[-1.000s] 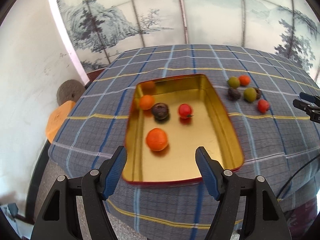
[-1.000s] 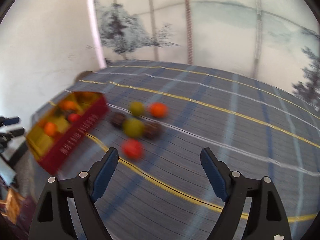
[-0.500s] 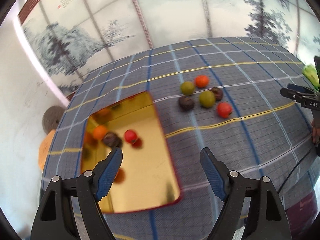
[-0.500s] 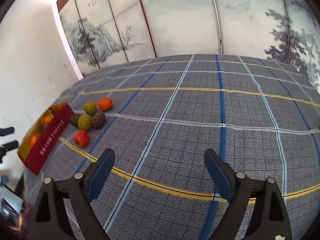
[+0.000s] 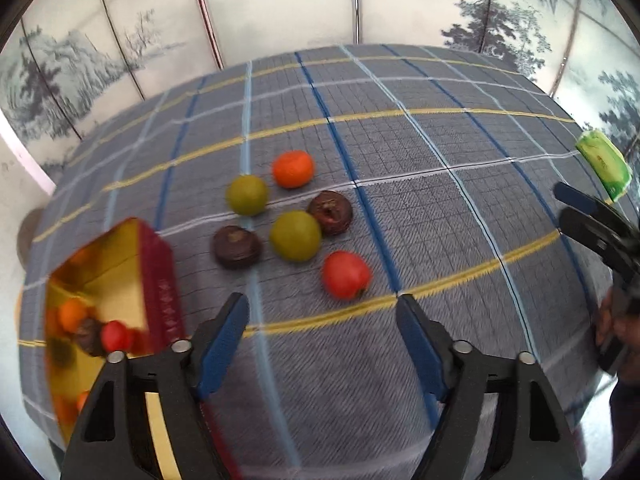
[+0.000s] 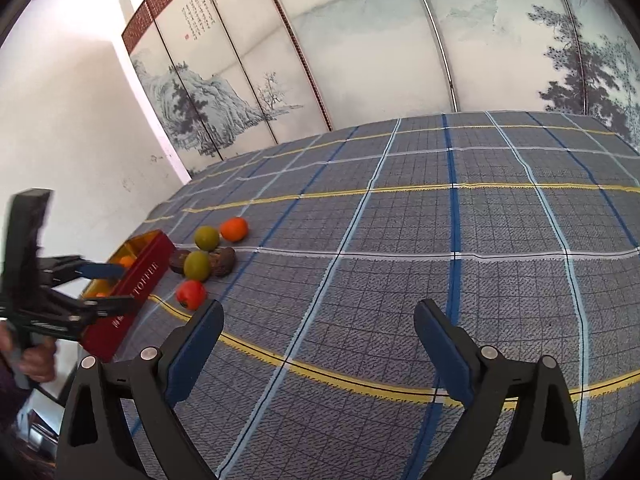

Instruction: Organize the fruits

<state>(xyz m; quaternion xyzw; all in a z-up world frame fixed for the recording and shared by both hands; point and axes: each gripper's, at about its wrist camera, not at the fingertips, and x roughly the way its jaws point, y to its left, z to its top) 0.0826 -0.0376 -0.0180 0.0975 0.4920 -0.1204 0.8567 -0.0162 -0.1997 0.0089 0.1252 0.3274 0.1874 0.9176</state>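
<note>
Tilted steeply down over plaid cloth (image 5: 420, 208), left gripper (image 5: 322, 332) half-spread after closing, empty, near red fruit (image 5: 346, 275); right gripper (image 6: 316, 344) lower-angled, widening, empty; tin (image 5: 156, 276) at left.

Green packet (image 5: 604, 164) (table's edge) before painted screen (image 6: 400, 60)

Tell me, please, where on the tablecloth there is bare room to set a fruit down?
Bare cloth stretches right of the loose fruit cluster towards the green packet, and behind it to the screen. It is crowded between the tin and the red fruit.
</note>
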